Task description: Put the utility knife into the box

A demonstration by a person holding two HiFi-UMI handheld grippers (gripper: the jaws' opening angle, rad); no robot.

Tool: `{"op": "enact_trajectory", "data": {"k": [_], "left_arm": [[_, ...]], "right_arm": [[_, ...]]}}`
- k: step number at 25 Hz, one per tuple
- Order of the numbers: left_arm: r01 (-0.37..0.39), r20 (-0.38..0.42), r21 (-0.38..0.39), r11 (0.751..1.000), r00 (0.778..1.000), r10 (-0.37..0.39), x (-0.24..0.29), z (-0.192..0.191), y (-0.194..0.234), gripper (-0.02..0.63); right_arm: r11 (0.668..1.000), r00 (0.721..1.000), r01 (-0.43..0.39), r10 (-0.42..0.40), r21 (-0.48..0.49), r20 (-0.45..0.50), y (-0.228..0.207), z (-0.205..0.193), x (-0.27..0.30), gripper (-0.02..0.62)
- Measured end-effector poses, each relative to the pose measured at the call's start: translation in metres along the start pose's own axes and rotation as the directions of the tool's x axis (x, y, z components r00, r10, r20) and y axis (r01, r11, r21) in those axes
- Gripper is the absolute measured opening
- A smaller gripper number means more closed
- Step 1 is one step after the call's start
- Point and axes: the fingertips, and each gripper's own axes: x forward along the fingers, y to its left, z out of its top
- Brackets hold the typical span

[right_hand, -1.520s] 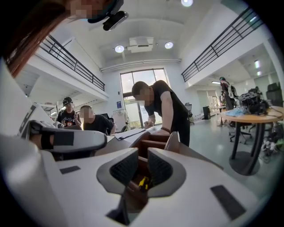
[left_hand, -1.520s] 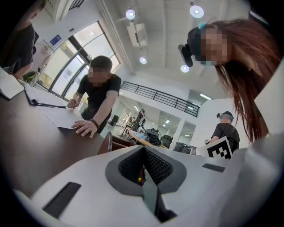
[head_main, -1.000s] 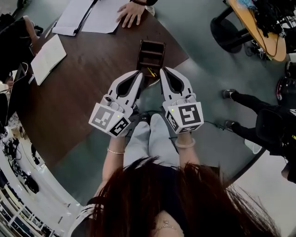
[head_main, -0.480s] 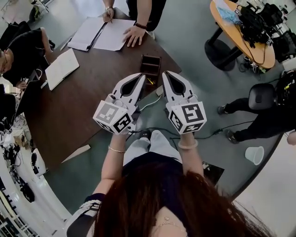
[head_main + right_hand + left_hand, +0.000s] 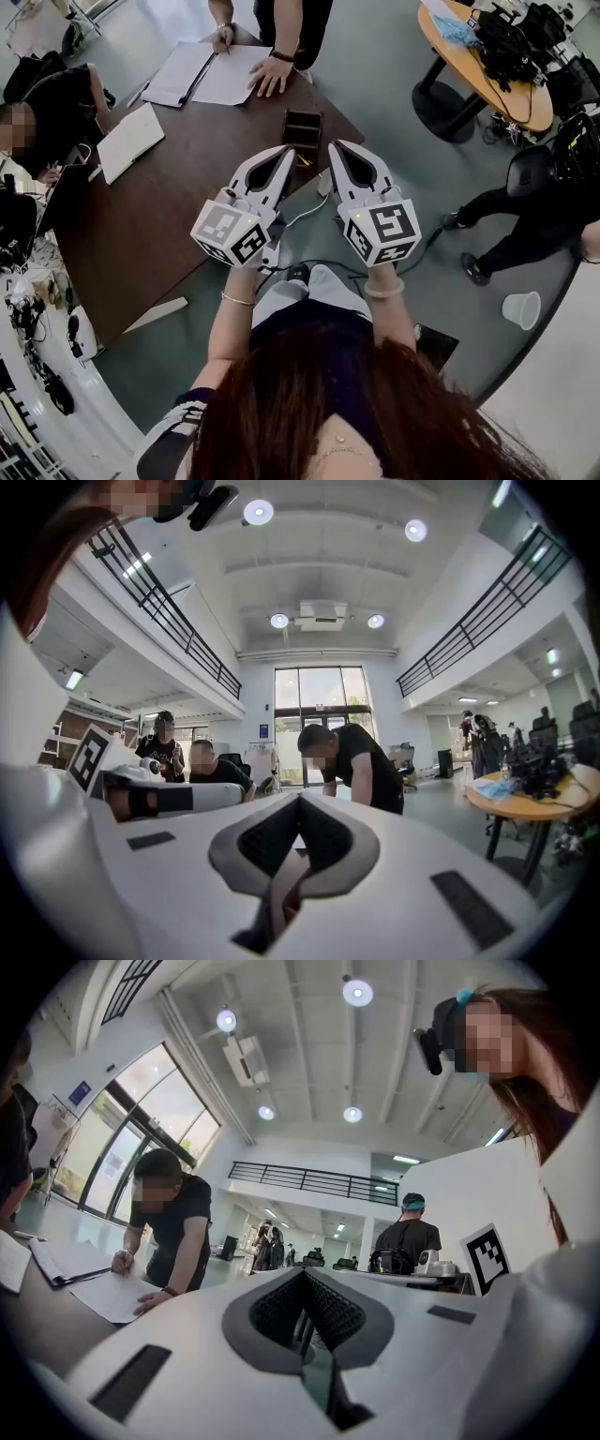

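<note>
The left tongs (image 5: pixel 285 151) and right tongs (image 5: pixel 337 148) are being held side by side, each pressed together on nothing, near the compartmented box (image 5: pixel 303 127) on the brown surface (image 5: pixel 169 187).

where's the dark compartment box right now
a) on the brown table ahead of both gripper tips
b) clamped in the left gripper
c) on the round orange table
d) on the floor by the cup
A: in the head view the box stands on the brown table near its edge, just ahead of the left gripper and the right gripper, both of which are shut with nothing between their jaws.
</note>
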Motion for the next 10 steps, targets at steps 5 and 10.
{"op": "enact_trajectory", "data": {"k": [5, 10], "left_arm": [[0.005, 0.006, 0.002, 1.0, 1.0, -0.005, -0.003, -0.001, -0.006, 0.0], [0.008, 0.011, 0.001, 1.0, 1.0, -0.008, -0.004, 0.001, -0.011, 0.0]], "right_arm": [[1.0, 1.0, -0.006, 0.006, 0.0, 0.011, 0.003, 0.001, -0.007, 0.015], [1.0, 1.0, -0.009, 0.009, -0.018, 0.014, 0.005, 0.004, -0.011, 0.015]]}}
